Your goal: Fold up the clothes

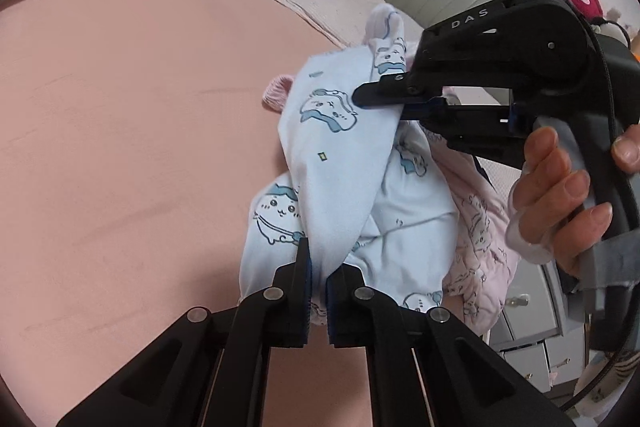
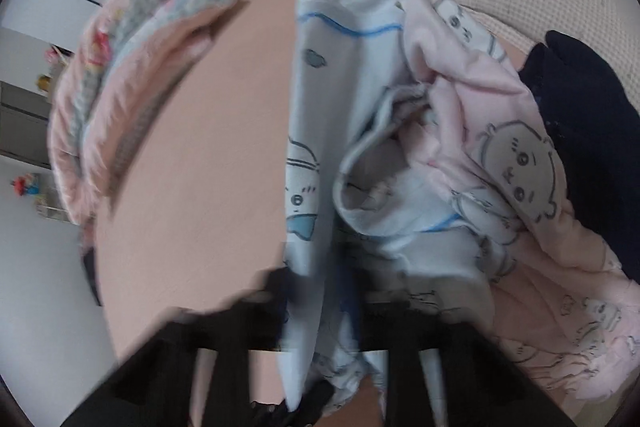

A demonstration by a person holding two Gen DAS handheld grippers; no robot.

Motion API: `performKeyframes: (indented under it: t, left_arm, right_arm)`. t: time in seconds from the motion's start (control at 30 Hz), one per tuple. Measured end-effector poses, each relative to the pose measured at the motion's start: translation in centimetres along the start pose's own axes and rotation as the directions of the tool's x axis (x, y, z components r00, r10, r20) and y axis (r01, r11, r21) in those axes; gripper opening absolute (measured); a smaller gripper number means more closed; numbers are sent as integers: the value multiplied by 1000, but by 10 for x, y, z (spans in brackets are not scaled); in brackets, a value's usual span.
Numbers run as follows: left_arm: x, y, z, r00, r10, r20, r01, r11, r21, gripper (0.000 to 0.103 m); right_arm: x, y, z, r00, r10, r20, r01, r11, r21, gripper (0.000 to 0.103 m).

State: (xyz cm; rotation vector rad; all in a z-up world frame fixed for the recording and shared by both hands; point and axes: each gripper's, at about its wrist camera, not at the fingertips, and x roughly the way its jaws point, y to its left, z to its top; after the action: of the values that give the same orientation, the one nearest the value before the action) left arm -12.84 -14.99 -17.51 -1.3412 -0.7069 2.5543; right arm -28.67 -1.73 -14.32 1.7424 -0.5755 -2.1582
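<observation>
1. My left gripper [image 1: 318,267] has its fingers clenched on a fold of the pale blue cartoon-print garment [image 1: 340,147], lifted above the pink bed [image 1: 120,147].
2. My right gripper [image 1: 360,97], held by a hand [image 1: 560,195], pinches the same garment higher up, fingers clamped together.
3. A pink printed garment [image 2: 520,147] lies bunched just beside it.

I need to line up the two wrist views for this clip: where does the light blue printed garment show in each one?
Left wrist view: the light blue printed garment hangs centre-right, pinched by the left tool at the bottom and the right tool from the right.
Right wrist view: it runs down the middle into the blurred right tool.
Shared landmark: the pink printed garment beside it.
</observation>
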Motion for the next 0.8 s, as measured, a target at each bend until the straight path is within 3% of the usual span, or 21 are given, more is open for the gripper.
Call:
performKeyframes:
  t: [0.13, 0.27, 0.4, 0.53, 0.8]
  left_arm:
    - [-1, 0, -2, 1000, -11, -8, 11, 1000, -5, 4]
    - [-8, 6, -5, 1000, -28, -7, 28, 999, -37, 4]
    - [-22, 13, -12, 999, -43, 12, 44, 998, -55, 4]
    - [-34, 20, -17, 999, -41, 17, 42, 997, -58, 4]
    - [-52, 37, -18, 998, 55, -15, -56, 996, -67, 8]
  right_arm:
    - [-8, -18, -3, 999, 37, 14, -37, 999, -28, 1]
    - [-14, 1, -8, 995, 88, 43, -79, 982, -169, 1]
    - [-24, 23, -17, 995, 76, 61, -53, 945, -323, 1]
    - [-18, 51, -28, 995, 102, 19, -85, 907, -413, 1]
    - [-2, 91, -54, 991, 113, -75, -136, 848, -513, 0]
